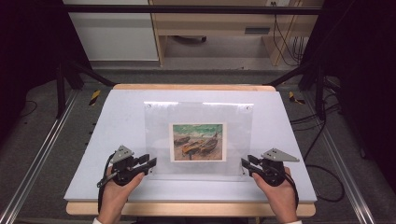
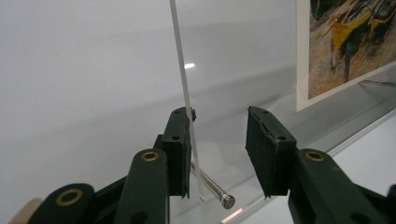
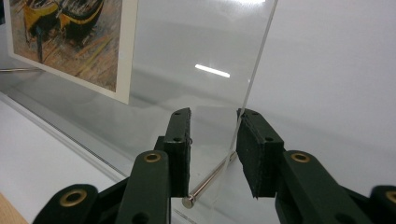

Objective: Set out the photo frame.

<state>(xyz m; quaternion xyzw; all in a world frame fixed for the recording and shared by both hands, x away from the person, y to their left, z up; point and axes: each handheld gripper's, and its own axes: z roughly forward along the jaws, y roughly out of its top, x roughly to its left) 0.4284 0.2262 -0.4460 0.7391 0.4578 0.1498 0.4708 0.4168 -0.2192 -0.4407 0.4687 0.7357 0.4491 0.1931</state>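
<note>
Jaws on both of our grippers stand spread, each pair set about a lower corner of the clear acrylic picture frame without pinching it. From the high view, we see our left gripper at the frame's near left corner and our right gripper at its near right corner, one hand behind each. The frame lies in the middle of the pale blue-white surface, and inside it sits a white-bordered print of painted boats.

Looking along our left gripper, we find the thin edge of the clear sheet just beside the inner face of its left jaw, with open space across to the right one. A small silver metal pin juts out low between them. The print shows behind the sheet at upper right.

Looking along our right gripper, the sheet's edge runs just beside the right jaw, and a second silver pin lies between the jaws. The print shows at upper left.
</note>
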